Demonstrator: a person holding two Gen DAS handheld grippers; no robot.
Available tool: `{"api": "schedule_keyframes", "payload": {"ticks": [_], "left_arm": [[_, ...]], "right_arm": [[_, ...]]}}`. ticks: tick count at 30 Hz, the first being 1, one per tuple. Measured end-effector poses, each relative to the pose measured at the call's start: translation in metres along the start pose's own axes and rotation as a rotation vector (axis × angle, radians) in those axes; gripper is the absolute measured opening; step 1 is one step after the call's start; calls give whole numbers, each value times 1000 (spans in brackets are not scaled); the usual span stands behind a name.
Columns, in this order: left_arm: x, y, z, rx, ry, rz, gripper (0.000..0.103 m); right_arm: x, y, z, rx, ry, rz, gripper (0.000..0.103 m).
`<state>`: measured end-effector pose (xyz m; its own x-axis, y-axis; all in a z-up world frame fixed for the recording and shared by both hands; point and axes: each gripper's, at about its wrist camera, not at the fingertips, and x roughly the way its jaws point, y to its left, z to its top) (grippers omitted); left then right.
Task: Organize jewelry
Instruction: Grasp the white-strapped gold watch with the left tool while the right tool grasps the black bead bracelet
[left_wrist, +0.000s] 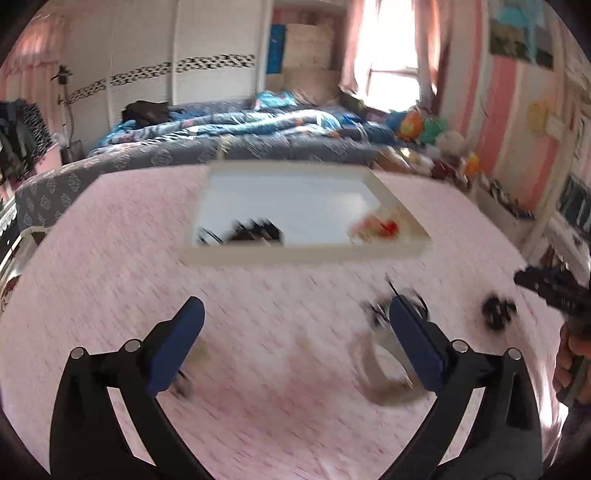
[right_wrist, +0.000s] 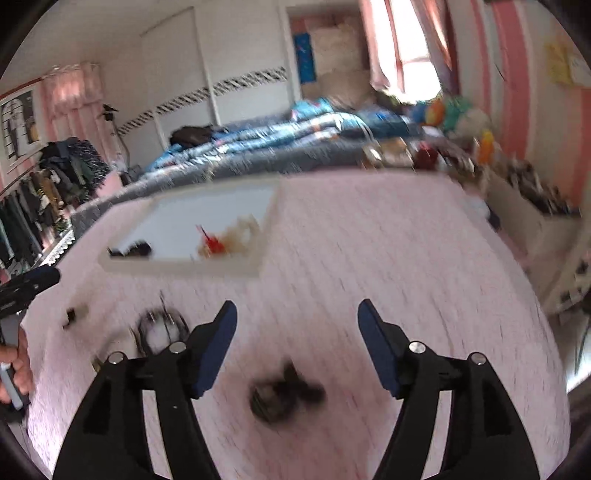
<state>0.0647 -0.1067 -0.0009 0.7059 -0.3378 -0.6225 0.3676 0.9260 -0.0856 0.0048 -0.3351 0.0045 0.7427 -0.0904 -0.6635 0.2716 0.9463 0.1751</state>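
Observation:
My left gripper (left_wrist: 295, 321) stands open over the pink tablecloth with nothing between its fingers. A beige band (left_wrist: 384, 373) and a black wiry piece (left_wrist: 402, 306) lie by its right finger. Farther right sits a black cluster (left_wrist: 498, 312). The white tray (left_wrist: 295, 254) beyond holds black jewelry (left_wrist: 255, 230) and a red and beige piece (left_wrist: 380, 227). My right gripper (right_wrist: 297, 321) is open above the same black cluster (right_wrist: 284, 398), which rests on the cloth without touching the pads. The black wiry piece (right_wrist: 159, 328) lies left of it. The picture is blurred.
A small dark item (right_wrist: 74, 315) lies near the table's left side. A hand (right_wrist: 18, 365) holds the other gripper at the left edge. A bed (left_wrist: 221, 147) stands behind the table. Toys and a cluttered shelf (right_wrist: 535, 206) line the right wall.

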Motion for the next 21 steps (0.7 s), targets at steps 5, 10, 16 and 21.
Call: {"api": "schedule_keyframes", "payload": {"ticks": [5, 10, 16, 21], "left_arm": [[20, -41, -36, 30, 114, -21, 100], [33, -64, -53, 76, 182, -15, 100], [51, -66, -51, 70, 234, -3, 99], [57, -63, -51, 61, 243, -48, 81]], "right_arm": [[-2, -5, -26, 27, 38, 16, 71], [9, 8, -37, 1, 72, -5, 74], [25, 14, -40, -15, 117, -30, 75], [40, 11, -47, -15, 167, -60, 73]]}}
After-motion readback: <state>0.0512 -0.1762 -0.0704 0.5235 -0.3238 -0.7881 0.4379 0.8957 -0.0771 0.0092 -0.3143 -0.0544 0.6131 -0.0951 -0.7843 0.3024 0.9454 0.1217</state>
